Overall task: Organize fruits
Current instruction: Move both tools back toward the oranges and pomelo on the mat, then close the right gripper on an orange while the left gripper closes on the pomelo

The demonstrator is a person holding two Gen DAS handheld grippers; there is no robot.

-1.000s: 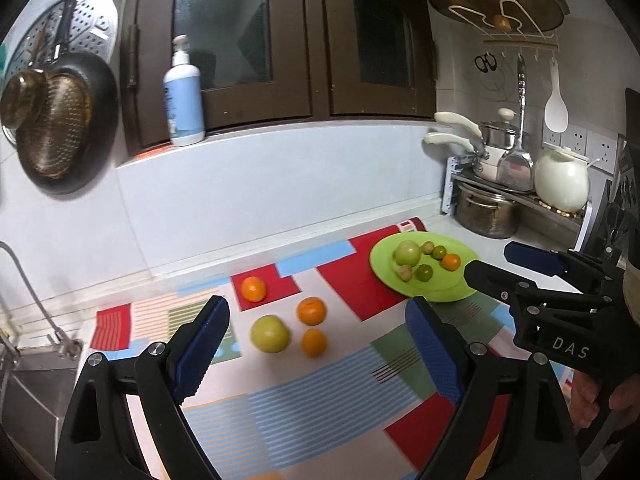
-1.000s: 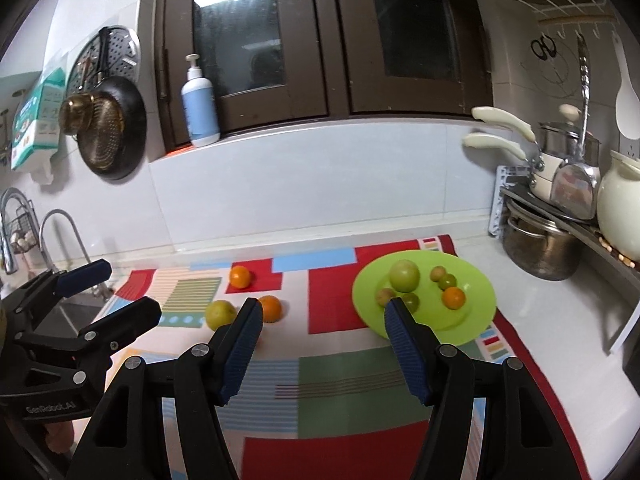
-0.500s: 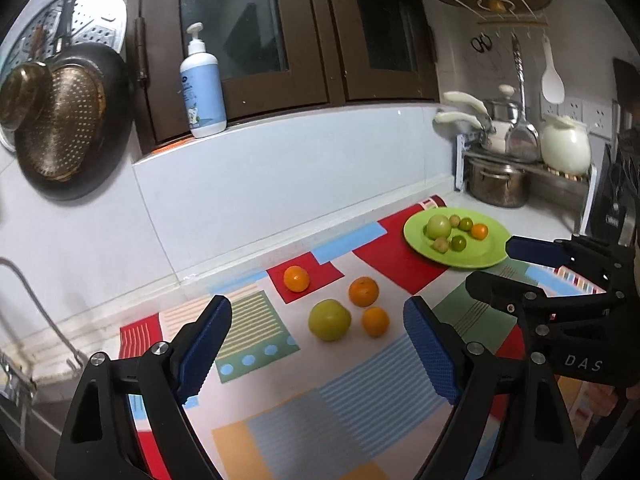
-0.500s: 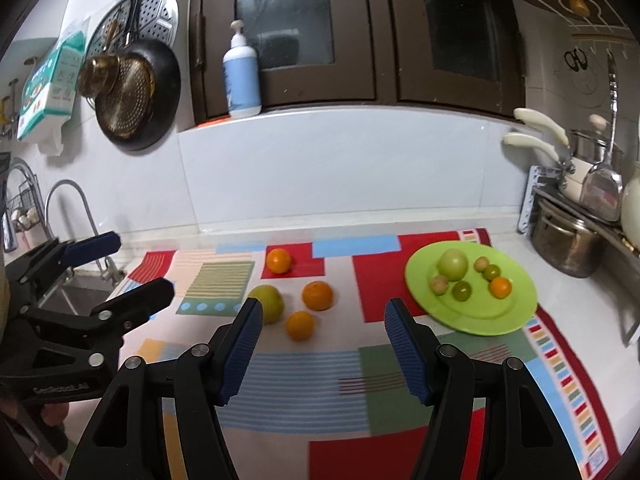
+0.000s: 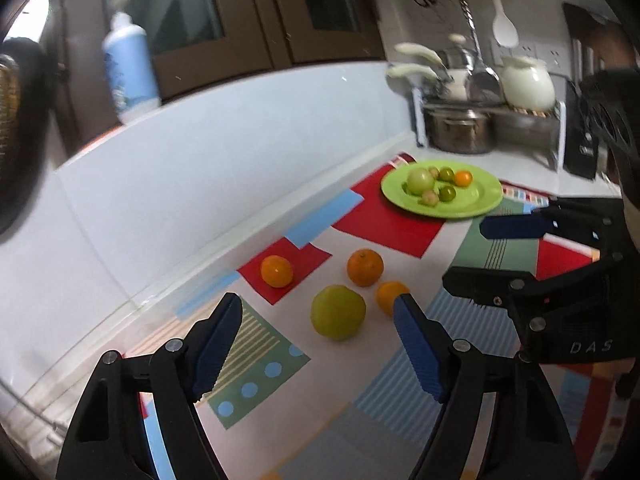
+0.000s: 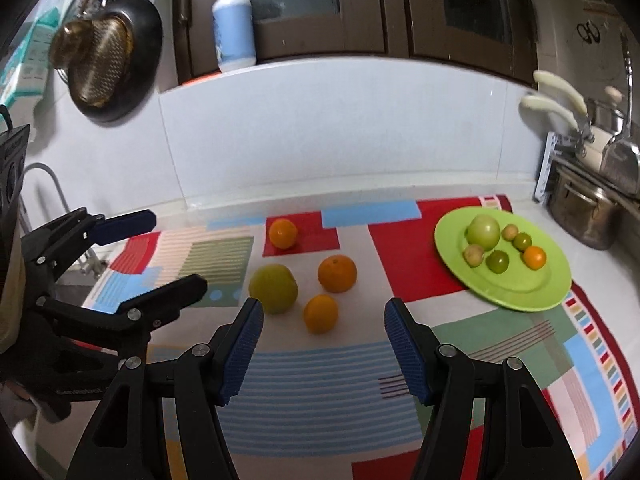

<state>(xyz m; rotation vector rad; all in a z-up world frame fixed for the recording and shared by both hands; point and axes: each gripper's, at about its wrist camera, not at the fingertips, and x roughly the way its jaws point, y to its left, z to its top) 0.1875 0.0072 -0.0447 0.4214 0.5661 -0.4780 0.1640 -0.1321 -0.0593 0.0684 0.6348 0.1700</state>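
Closing in: both grippers are now seen nearer the loose fruit than a second ago, with the four pieces drawn larger in each wrist view, so a first pick appears to be in preparation.
Left gripper (image 5: 318, 330): its jaws are closing, narrower than a second ago, yet nothing is pressed; the green fruit (image 5: 338, 311) is framed between the pads but lies beyond the tips, untouched.
Right gripper (image 6: 323, 334): its jaws are held partly open at an unchanged width and are empty; the nearest orange (image 6: 320, 313) is seen just ahead of the gap, not yet between the pads.
Loose fruit: two more oranges (image 6: 337, 273) (image 6: 283, 233) are spread on the mat (image 6: 320, 380) in the middle of the counter, the farthest toward the back edge.
Plate (image 6: 520, 292): it is set toward the right end of the counter, well apart from the loose fruit, with six small pieces already on it.
Judgement: sorting is partly done; four pieces are left.
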